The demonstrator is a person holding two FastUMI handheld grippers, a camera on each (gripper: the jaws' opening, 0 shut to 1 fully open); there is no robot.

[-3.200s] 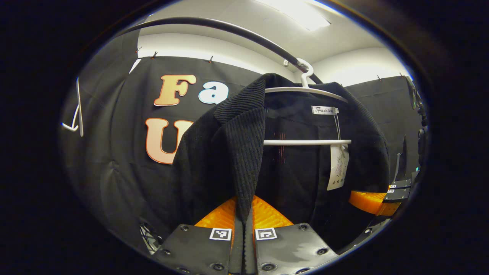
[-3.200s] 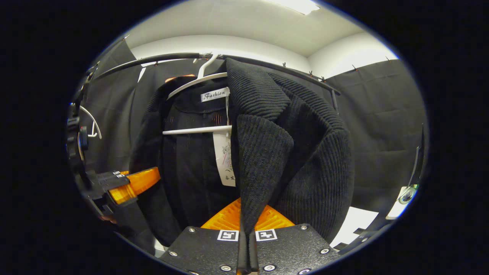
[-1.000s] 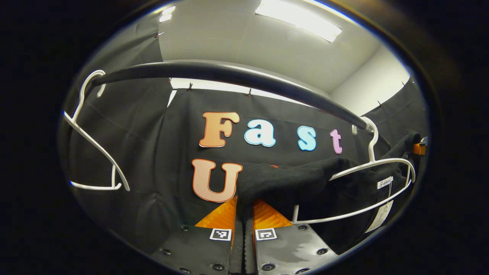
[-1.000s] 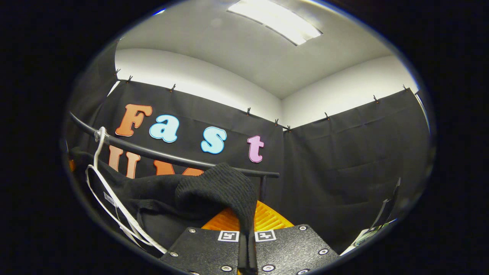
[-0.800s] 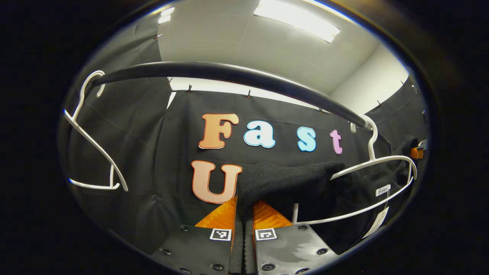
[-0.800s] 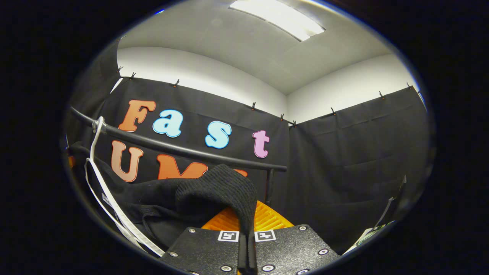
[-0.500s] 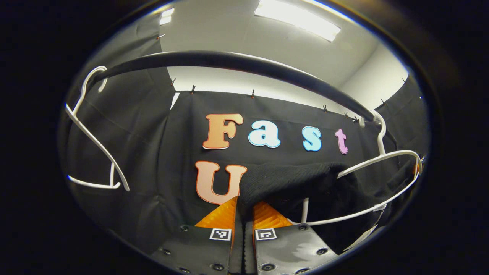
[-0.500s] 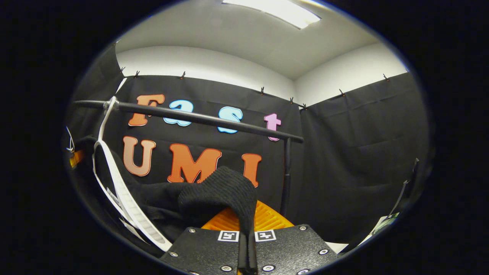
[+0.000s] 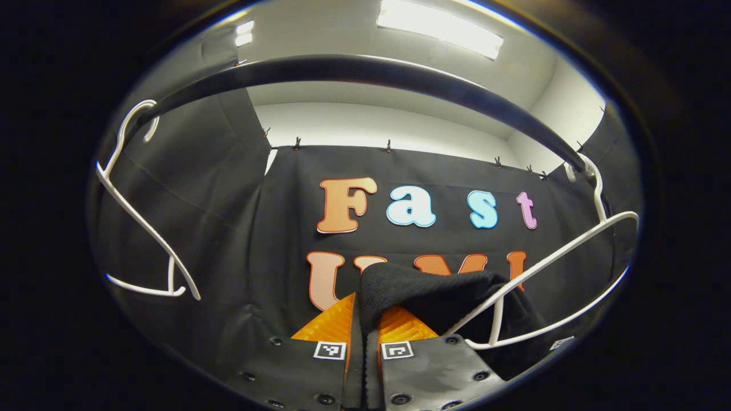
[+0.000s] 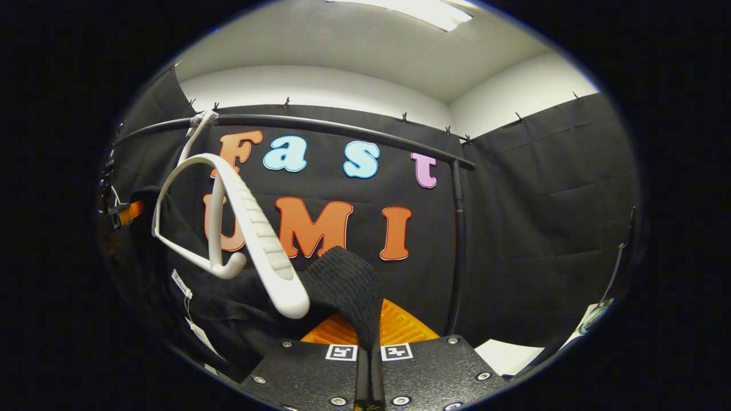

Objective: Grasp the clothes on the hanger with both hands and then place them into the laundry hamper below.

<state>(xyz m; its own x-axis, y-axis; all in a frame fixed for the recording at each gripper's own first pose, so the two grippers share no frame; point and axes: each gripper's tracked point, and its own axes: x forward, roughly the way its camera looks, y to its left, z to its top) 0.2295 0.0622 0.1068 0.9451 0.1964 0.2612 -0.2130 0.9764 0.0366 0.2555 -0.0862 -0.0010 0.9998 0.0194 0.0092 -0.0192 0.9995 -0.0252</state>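
A black knitted jacket (image 9: 434, 291) hangs stretched between my two grippers, below the black rail (image 9: 365, 71). My left gripper (image 9: 364, 319) is shut on one ribbed front edge of it. My right gripper (image 10: 368, 328) is shut on the other ribbed edge (image 10: 348, 285). The jacket's body (image 10: 217, 302) with its white tags sags to the left in the right gripper view. The white hanger (image 10: 251, 228) stays hooked on the rail (image 10: 320, 123), bare, with the jacket off its shoulders. That same hanger (image 9: 548, 274) is at the right of the left gripper view. The left gripper's orange finger (image 10: 132, 211) peeks in at far left.
A second bare white hanger (image 9: 140, 220) hangs on the rail at the left of the left gripper view. The rail's upright post (image 10: 457, 245) stands right of centre in the right gripper view. A white surface (image 10: 508, 351) lies low at the right.
Both grippers, still shut on the jacket, have pulled it off the hanger and down. The hanger has come bare and swung up, and the rail now sits higher in both views.
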